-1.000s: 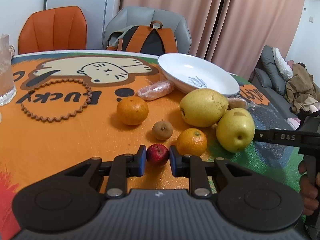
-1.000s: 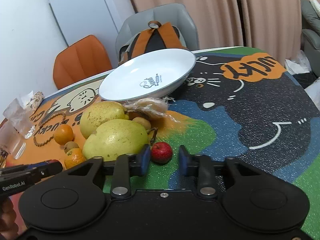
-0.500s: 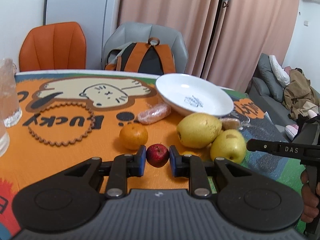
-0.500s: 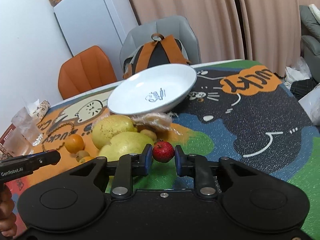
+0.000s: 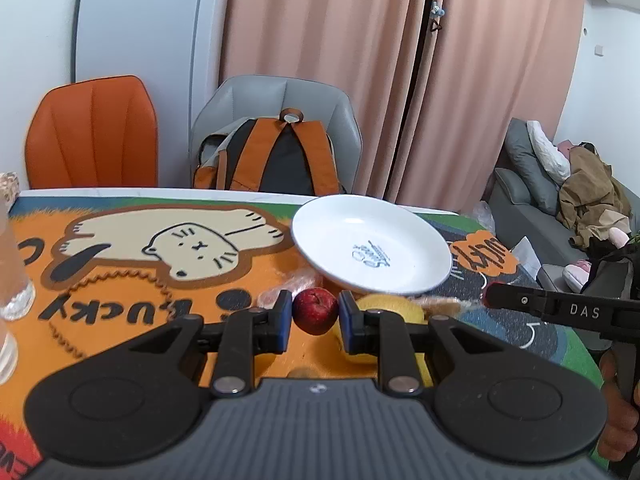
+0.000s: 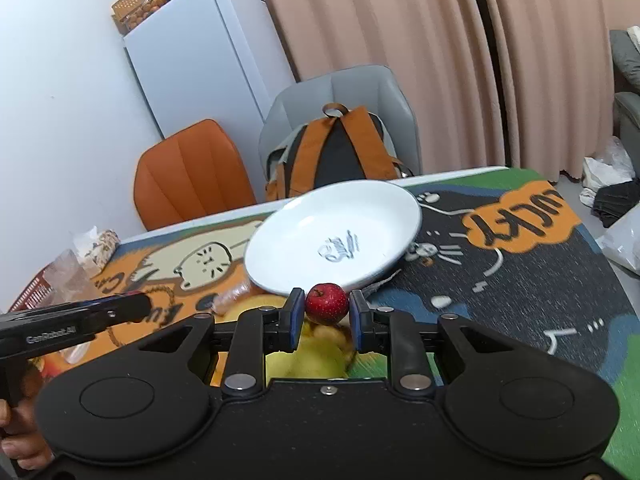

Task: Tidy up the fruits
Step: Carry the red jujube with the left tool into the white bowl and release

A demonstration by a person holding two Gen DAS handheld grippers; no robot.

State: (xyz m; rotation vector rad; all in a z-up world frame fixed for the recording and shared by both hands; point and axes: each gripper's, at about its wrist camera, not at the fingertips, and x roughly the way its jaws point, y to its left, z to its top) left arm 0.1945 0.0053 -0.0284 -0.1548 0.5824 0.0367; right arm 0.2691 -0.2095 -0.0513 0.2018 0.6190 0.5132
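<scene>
The left gripper (image 5: 315,316) is clamped on a small dark-red fruit (image 5: 315,310) — round, a little dull, with a short stem dimple facing up — pinched between its blue pads (image 5: 283,316) and held off the surface (image 5: 120,300). The right gripper (image 6: 327,312) holds a second red fruit (image 6: 327,304) the same way: brighter, speckled, glossy, with a thin stem at the top, squeezed at its sides by the pads. Just beyond each gripper's tips lies the white plate (image 5: 432,276), shallow and wide, with a small blue mark in its middle; in the right wrist view its near rim (image 6: 280,290) sits right behind the held fruit. Below and slightly right of the left gripper's tips a yellow pear (image 5: 392,306) shows, partly hidden by the finger, and a wrapped snack (image 5: 304,280) lies just ahead on the left side. Under the right gripper more yellow fruit (image 6: 308,356) fills the gap between the fingers, blurred. The right gripper appears at the right edge of the left wrist view as a black bar with the person's hand (image 5: 616,420) under it. Far ahead of both grippers stand an orange chair (image 5: 92,132) and a grey chair with a backpack (image 5: 276,160); a glass (image 5: 12,264) stands off to the left.
</scene>
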